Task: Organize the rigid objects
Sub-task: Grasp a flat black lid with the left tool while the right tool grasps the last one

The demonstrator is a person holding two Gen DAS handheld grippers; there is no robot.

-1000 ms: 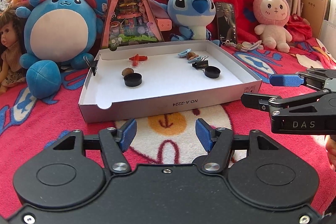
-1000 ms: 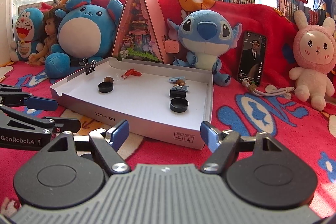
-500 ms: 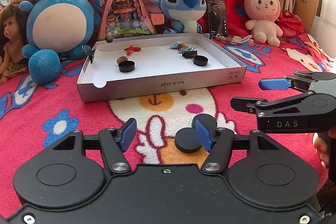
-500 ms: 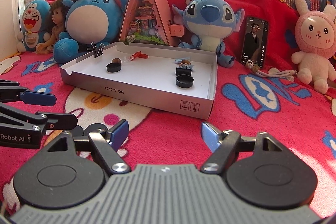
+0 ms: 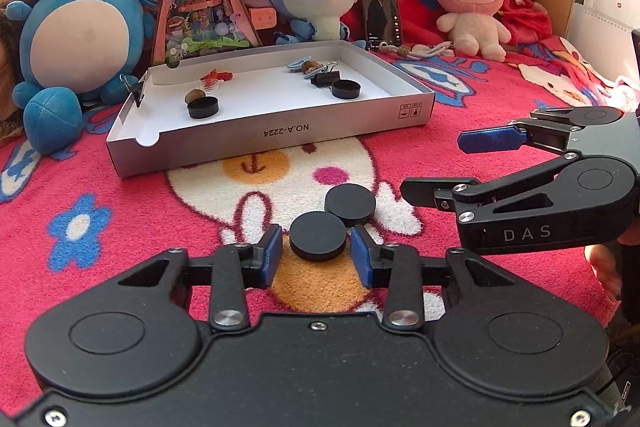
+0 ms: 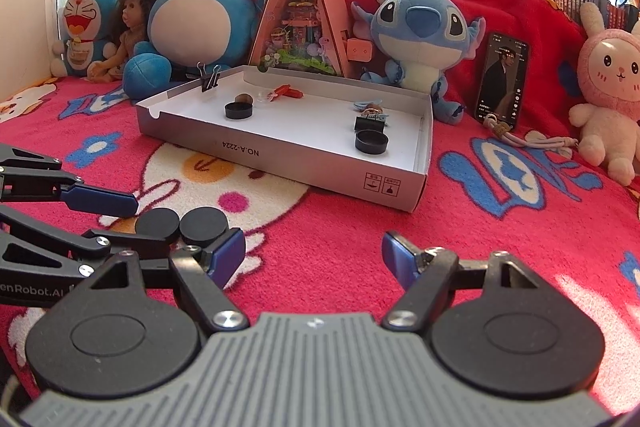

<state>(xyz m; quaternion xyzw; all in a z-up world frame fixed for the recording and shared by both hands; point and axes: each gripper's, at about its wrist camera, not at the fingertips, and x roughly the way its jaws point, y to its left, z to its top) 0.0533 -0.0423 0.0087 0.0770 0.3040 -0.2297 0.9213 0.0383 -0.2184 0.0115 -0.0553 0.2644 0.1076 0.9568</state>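
Near black disc [image 5: 317,235] lies on red blanket [image 5: 120,239], touching second disc [image 5: 350,205] behind it. Left gripper [image 5: 317,259] jaws just closing around near disc, small gaps show, not squeezing yet. Right gripper [image 6: 313,255] spread wide, holding nothing. Risk: pad bumps second disc, or disc slips on fuzzy blanket. White box [image 5: 280,137] holds two black caps, binder clip, nuts, red bits.

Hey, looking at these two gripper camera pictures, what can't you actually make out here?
- Left wrist view: whether the left gripper pads touch the near black disc; any gap is too thin to judge.
- Right wrist view: the left gripper's finger hides part of that disc.
- Both views: the small items at the back of the box are too small to identify.
- Left wrist view: the doll is cut off by the left edge.
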